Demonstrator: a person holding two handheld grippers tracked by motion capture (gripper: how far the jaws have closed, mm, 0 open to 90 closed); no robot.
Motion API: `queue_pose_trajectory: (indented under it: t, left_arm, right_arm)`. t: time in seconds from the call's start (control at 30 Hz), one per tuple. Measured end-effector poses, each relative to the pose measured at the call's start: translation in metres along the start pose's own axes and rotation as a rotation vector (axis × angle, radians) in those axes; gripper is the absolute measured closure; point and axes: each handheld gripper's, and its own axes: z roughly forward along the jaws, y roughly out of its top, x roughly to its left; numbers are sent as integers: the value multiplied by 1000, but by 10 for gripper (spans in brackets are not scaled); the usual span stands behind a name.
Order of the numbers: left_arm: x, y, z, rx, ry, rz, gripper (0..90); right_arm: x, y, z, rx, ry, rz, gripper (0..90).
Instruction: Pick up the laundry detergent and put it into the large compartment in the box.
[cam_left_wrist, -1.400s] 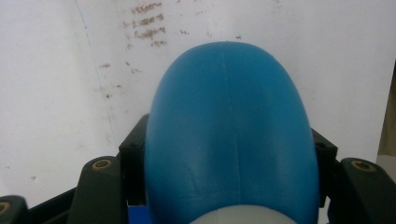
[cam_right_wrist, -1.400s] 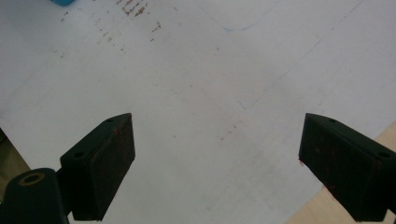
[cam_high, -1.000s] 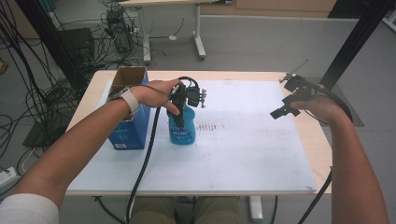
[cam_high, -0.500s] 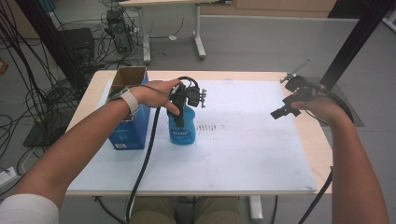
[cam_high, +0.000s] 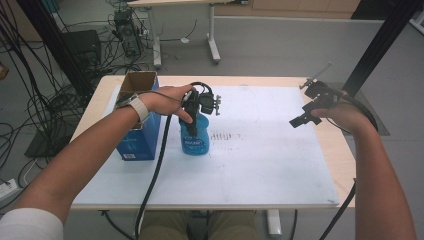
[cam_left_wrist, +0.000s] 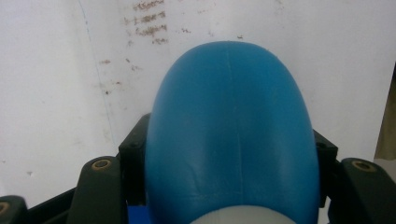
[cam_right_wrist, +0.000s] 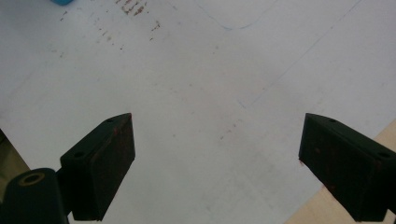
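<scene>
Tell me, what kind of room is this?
Probably a lab or workshop: bundles of black cables trail over the grey floor, a work table carries a stained white sheet, and a person holds a cabled left gripper around a blue bottle.

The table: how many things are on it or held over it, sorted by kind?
Blue bottles: 1, the bottle, clamped by the left gripper.
Blue boxes: 1, the box, open on top, left of the bottle.
White sheets: 1, the sheet that covers most of the table.
Grippers: 2, left, and right gripper, open over the sheet.
Total: 5.
</scene>
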Motion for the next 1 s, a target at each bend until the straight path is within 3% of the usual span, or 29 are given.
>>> queue_pose_trajectory:
  t: [0.63,1.0]
  left_arm:
    - [1,0,0,2,-7,-21,380]
    - [-4,0,-3,-5,9,-21,384]
  right_arm:
    - [-3,-8,-1,-3,4,11,109]
    - [-1,-10,-4,-11,0,11,109]
